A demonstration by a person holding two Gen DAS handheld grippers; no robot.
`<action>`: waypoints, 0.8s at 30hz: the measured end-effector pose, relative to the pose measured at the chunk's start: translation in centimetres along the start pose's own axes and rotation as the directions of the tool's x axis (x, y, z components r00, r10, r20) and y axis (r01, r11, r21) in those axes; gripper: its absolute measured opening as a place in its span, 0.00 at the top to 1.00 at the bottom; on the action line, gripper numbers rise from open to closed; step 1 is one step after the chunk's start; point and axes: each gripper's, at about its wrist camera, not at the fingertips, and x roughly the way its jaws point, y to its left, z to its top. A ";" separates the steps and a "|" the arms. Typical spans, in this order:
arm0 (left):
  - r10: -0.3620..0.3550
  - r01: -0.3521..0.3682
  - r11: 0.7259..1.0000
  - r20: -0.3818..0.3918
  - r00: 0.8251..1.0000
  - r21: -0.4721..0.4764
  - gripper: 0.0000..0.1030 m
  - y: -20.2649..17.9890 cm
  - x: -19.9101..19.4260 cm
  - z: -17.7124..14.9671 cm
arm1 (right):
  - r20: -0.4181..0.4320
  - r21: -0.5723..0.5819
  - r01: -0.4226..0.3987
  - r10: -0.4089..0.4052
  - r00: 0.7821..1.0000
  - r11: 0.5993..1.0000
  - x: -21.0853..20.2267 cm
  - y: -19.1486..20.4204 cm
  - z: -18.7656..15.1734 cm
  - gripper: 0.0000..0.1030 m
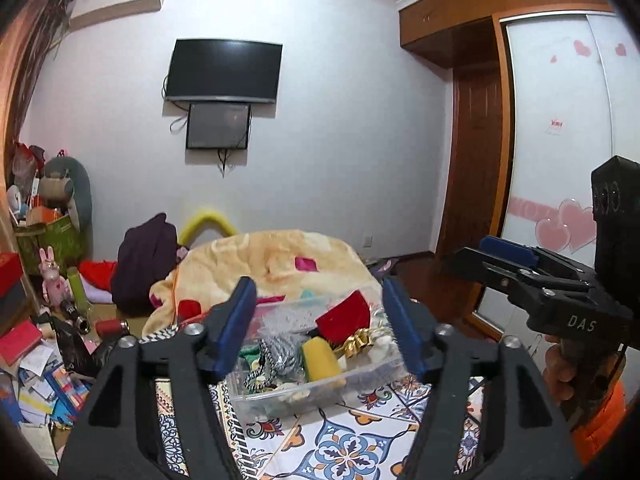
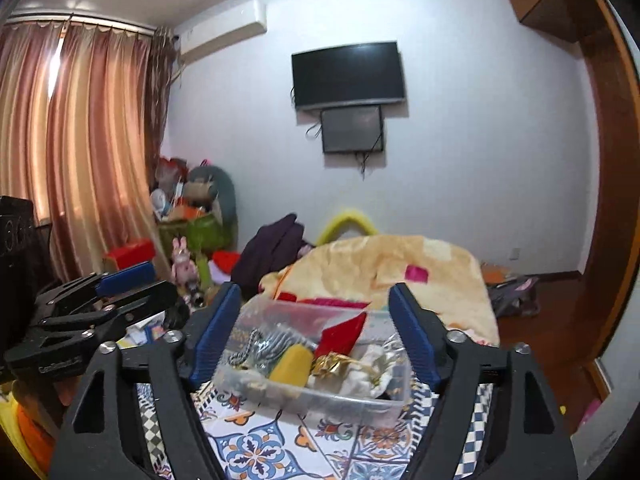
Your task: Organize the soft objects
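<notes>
While both hand-held tools hung above the patterned tablecloth [image 1: 344, 448], the left gripper [image 1: 320, 320] and the right gripper [image 2: 316, 328] stood wide open with nothing between their blue pads. The clear plastic rectangular bin [image 1: 320, 390] sat just ahead on the cloth, in front of the yellow fleece blanket [image 1: 280, 256], its long axis running left to right. Inside lay a yellow sponge cylinder [image 1: 320, 360] pointing away from the cameras, a red cloth [image 1: 344, 316] and a gold ribbon bow [image 1: 358, 340]. Judging by this, the next pick should descend squarely with the pads set across the sponge's short width.
</notes>
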 end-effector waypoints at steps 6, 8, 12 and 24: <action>0.010 -0.010 1.000 0.052 0.999 0.017 0.10 -0.8 -1.7 0.8 | 0.062 -0.011 0.013 -0.013 0.998 1.000 -1.4 0.4 0.5 0.16; 0.012 -0.013 1.000 0.065 0.998 0.010 0.03 -0.8 -2.1 1.0 | 0.075 -0.017 0.014 -0.013 0.997 1.000 -1.7 0.6 0.6 0.14; 0.016 -0.016 1.000 0.078 0.997 -0.006 0.01 -0.7 -2.5 1.2 | 0.109 -0.008 0.020 -0.019 0.994 1.000 -2.5 0.8 0.7 0.00; 0.028 -0.027 1.000 0.078 0.997 -0.011 0.00 -0.7 -2.6 1.3 | 0.115 -0.006 0.015 -0.014 0.993 1.000 -3.2 0.8 0.4 0.00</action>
